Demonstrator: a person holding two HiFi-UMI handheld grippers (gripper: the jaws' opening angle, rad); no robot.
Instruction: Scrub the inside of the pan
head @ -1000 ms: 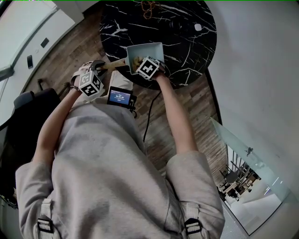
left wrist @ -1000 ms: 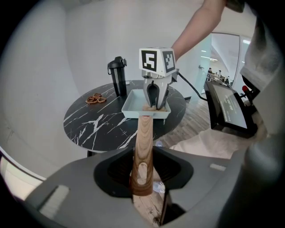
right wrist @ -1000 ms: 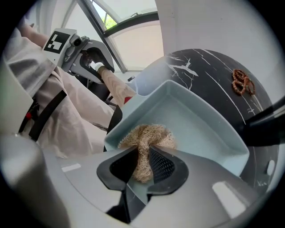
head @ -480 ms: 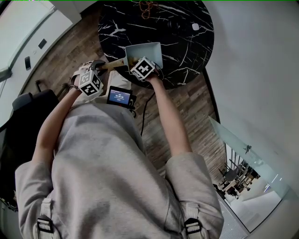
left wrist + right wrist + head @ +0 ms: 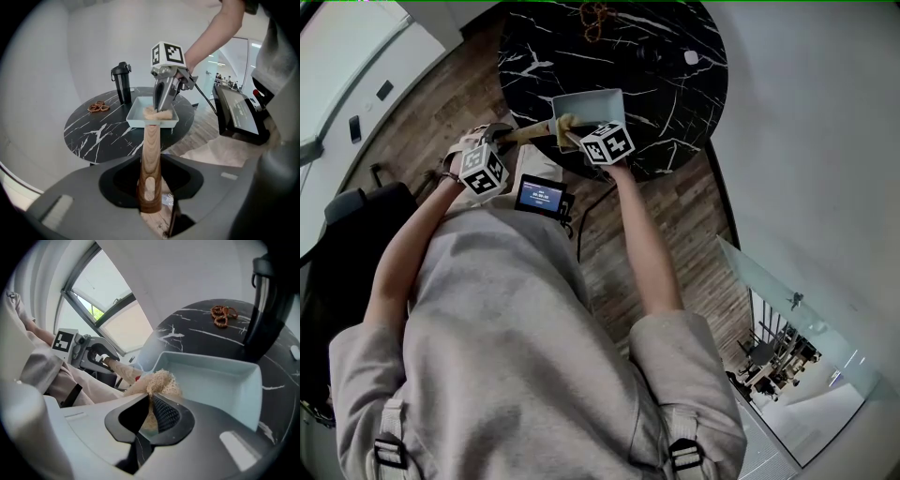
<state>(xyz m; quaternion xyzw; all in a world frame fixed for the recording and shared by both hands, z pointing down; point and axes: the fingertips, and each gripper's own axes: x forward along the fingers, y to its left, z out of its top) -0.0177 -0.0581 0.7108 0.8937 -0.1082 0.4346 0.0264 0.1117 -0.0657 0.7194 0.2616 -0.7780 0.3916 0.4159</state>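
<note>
Rolled over and raised since a second ago, the right gripper (image 5: 151, 411) has just been closing its jaws, which now pinch a tan fibrous scrubber (image 5: 161, 379) at the pan's near rim. In the head view, the pale blue rectangular pan (image 5: 598, 101) sits toward the 7 o'clock edge of the round black marble table (image 5: 675, 94). Its wooden handle (image 5: 151, 154) points to 8 o'clock, clamped between the left gripper's (image 5: 499, 139) jaws. Beads (image 5: 596, 13) lie at the table's 12 o'clock.
</note>
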